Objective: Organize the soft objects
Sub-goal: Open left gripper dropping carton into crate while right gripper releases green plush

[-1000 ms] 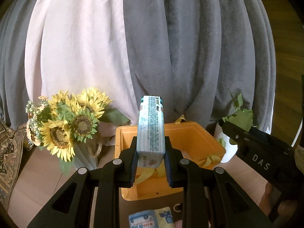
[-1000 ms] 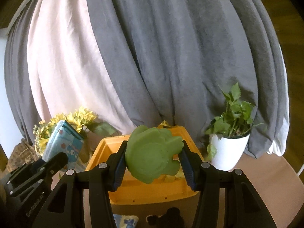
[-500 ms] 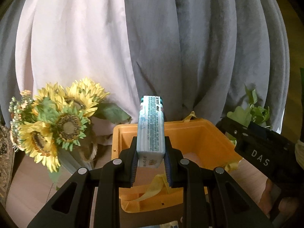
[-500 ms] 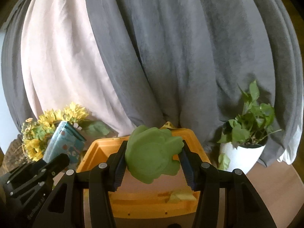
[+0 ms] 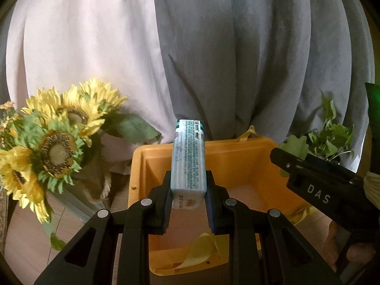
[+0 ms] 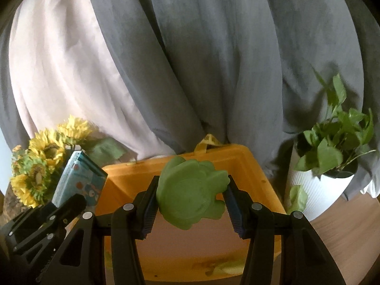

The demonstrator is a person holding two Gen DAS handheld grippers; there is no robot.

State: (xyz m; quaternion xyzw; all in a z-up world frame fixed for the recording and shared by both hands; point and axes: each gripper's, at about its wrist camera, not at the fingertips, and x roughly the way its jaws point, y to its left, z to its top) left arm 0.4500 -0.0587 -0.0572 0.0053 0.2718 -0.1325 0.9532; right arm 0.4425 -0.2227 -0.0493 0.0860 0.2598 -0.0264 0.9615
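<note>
Above orange bin [image 5: 237,152], loaded grippers tilted downward

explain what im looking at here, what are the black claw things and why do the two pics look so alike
The black claws are hand-held tongs, one in each of a person's hands, no robot arm. Each carries a fisheye camera looking along its fingers, so both pictures show the same scene from slightly different spots.

In the left view, the left tongs grip a pale blue tissue pack. In the right view, the right tongs grip a soft green toy. Both are held above an orange bin.

Around it stand sunflowers and a potted plant, with grey and white curtains behind. Each view also catches the other tongs at its edge.
</note>
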